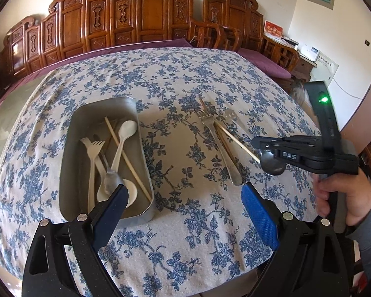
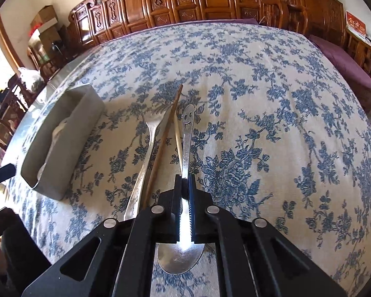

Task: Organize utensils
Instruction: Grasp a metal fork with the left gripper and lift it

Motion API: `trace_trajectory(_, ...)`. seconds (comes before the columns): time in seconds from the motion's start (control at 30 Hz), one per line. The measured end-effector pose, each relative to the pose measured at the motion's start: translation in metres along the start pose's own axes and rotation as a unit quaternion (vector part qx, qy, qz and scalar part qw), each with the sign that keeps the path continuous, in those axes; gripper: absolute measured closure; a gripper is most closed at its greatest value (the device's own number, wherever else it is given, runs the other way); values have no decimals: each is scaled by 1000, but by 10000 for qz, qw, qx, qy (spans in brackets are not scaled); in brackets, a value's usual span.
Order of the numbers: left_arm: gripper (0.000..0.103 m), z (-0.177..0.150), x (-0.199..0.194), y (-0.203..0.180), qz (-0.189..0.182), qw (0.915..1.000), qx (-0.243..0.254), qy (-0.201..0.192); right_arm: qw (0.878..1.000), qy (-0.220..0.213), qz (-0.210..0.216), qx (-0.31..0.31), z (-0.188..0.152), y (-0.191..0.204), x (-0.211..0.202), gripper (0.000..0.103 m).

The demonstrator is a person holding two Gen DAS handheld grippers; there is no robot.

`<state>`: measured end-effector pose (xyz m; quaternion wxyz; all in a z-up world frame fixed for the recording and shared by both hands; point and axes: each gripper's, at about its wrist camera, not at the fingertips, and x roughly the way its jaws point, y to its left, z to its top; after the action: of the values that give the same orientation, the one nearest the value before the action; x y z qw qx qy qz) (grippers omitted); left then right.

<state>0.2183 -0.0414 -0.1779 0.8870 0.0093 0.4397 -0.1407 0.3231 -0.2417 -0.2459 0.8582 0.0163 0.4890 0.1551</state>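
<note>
The right claw (image 2: 184,185) is clenching the smiley-handled metal spoon (image 2: 186,146) just right of the metal tray (image 1: 69,163), the left claw (image 1: 185,210) is hanging open beside that tray, and she is probably needing to lift level before swinging over its rim.

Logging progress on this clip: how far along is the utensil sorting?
Partly done. The metal tray already holds white plastic forks, spoons and a chopstick. The right gripper is shut on the smiley-handled spoon. Left on the cloth: a metal fork and two chopsticks. The left gripper is open.
</note>
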Motion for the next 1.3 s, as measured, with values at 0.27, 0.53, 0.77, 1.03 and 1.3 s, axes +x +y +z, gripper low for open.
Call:
trace_trajectory(0.27,14,18,23,-18,-17,9999,122,0,9998,-105,33,-146,-8,-16,-30,97)
trace_trajectory(0.53,32,40,58,-31,-193,9998,76,78,9998,-150,-29,-101,-22,-44,-43,97)
trace_trajectory(0.77,62,54,99,-37,-242,9990,-70,368,9999,-97,-59,119,-25,-66,-38,97)
trace_trajectory(1.03,70,65,137,-39,-222,9969,-219,719,9998,-66,-26,191,-27,-70,-35,97)
trace_trajectory(1.3,78,65,153,-42,-17,9955,-146,932,9996,-100,4,267,-23,-75,-37,97)
